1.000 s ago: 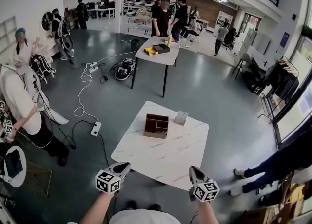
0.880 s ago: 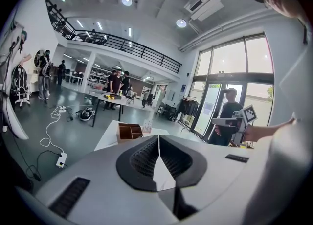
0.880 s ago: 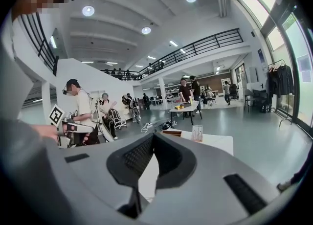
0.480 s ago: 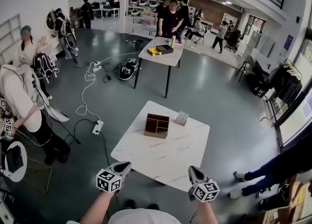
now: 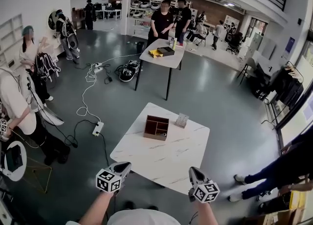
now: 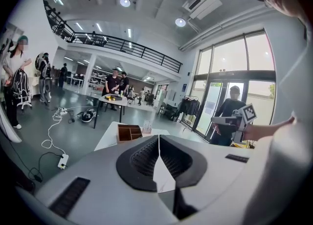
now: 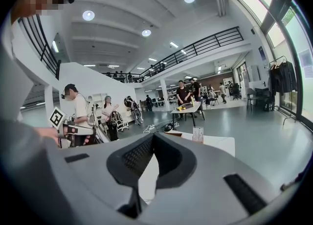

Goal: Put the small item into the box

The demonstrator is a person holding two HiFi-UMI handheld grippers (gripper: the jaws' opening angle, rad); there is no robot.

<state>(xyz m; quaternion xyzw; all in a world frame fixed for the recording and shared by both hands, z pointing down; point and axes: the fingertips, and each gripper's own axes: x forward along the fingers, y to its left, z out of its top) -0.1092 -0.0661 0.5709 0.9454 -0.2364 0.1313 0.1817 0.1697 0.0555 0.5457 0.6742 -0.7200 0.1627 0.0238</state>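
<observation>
Box [image 5: 156, 127], brown with open compartments, stands on the far half of the white tabletop [image 5: 161, 163], with a small pale upright item [image 5: 182, 120] just beside it on the right. At the near edge, the left claw [image 5: 125, 166] and right claw [image 5: 193, 171] each have their jaws pressed together on nothing.

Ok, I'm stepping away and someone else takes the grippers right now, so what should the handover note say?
Left gripper: shut, empty, at the near edge of the table.
Right gripper: shut, empty, also at the near edge.
Box: open-topped, on the table's far half.
Small item: upright on the table by the box's right side, outside it.
Done: nothing yet; the item is untouched.
Left: reach across, open a gripper, grasp the item, put it into the box.
</observation>
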